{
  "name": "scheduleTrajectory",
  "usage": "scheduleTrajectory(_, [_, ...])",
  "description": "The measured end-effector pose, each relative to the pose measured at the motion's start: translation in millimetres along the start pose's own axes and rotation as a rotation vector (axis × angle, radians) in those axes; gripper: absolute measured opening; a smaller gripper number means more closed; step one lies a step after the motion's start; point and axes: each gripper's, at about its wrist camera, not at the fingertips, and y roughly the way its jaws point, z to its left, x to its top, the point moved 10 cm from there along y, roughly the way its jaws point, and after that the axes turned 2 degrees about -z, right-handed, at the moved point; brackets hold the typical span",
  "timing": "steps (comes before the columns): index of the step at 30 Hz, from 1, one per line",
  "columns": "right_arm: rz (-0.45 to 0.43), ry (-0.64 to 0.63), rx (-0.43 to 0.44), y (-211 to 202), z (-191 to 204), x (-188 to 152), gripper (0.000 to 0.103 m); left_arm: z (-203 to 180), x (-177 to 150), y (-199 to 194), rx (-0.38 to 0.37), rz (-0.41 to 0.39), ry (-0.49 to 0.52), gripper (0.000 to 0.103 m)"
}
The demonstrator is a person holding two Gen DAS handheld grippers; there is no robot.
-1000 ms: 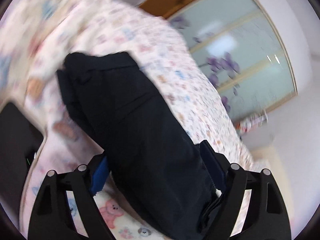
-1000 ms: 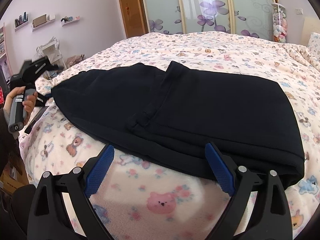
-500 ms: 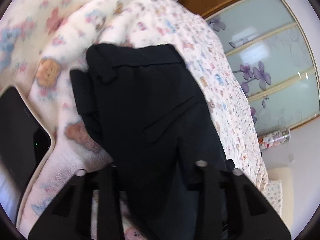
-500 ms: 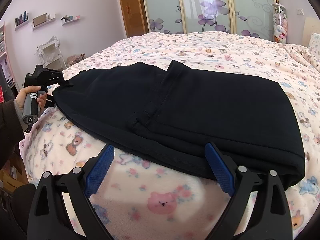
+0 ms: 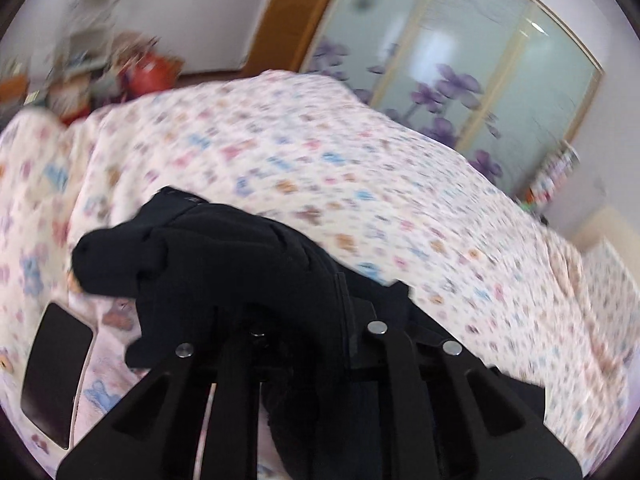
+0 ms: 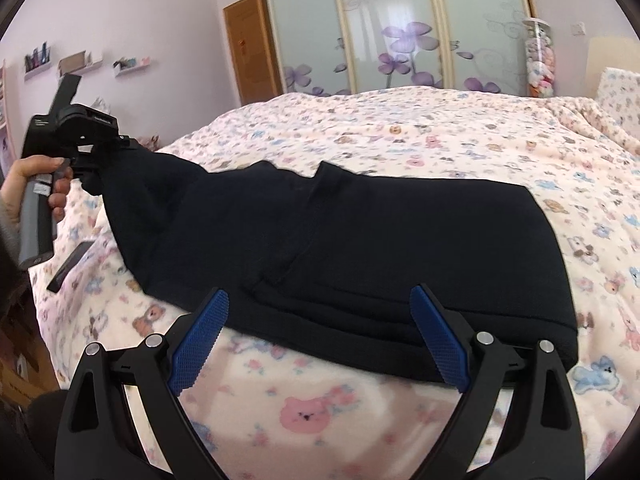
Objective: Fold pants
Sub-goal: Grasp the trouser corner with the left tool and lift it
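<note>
Here the left gripper [image 6: 86, 148] is clenched on 1 end of the black pants [image 6: 380, 248] and holds it lifted off the bed [image 6: 440, 128], so the fold looks underway; next that end likely needs carrying across onto the flat part. The right gripper [image 6: 316, 336] hovers released just beside the near edge of the pants, touching nothing.

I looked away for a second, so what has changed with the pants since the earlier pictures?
The left tool closed on the end of the black pants and lifted it off the bed. The right tool stayed open at the near edge, and the rest of the pants stayed flat.
</note>
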Motion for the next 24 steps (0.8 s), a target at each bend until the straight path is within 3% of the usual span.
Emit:
scheduleTrajectory(9, [-0.045, 0.053, -0.107, -19.9, -34.8, 11.1, 0.094, -142.8, -39.8, -23.7, -0.119, -0.017, 0.376, 0.013])
scheduleTrajectory(16, [-0.078, 0.254, -0.186, -42.8, -92.8, 10.9, 0.095, -262.8, -135.7, -40.3, -0.329, 0.029, 0.704, 0.013])
scheduleTrajectory(20, [-0.084, 0.396, -0.233, -55.7, -131.4, 0.4, 0.095, -282.6, -193.0, -19.7, -0.373, 0.135, 0.747, 0.013])
scheduleTrajectory(24, [-0.06, 0.521, -0.204, -50.3, -151.9, -9.6, 0.095, -286.3, -216.5, -16.6, -0.401, 0.174, 0.742, 0.013])
